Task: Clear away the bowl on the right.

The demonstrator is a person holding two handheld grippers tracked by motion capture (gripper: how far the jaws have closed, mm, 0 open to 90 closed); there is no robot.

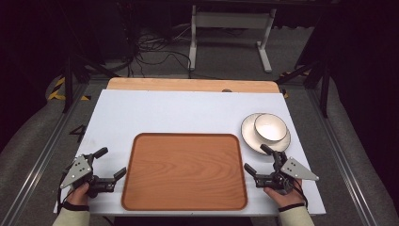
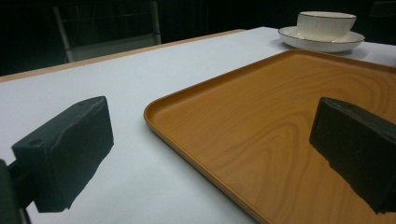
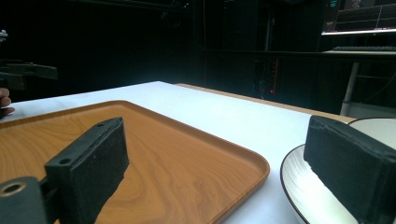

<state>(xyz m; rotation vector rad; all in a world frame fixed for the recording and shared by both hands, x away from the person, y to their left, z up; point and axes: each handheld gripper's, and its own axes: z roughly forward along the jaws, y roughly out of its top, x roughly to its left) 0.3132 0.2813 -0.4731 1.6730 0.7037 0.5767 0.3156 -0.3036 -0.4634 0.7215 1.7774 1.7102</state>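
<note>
In the right gripper view the plate [image 3: 299,186] is cut off by the right and bottom edges, and the tray [image 3: 187,158] by the left and bottom edges.

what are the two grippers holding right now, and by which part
Nothing. The left gripper and right gripper are both open and empty beside the wooden tray.

A white table [image 1: 164,115] with a wooden far edge stands on grey floor [image 1: 226,61]; black cables [image 1: 155,52] lie behind it.
</note>
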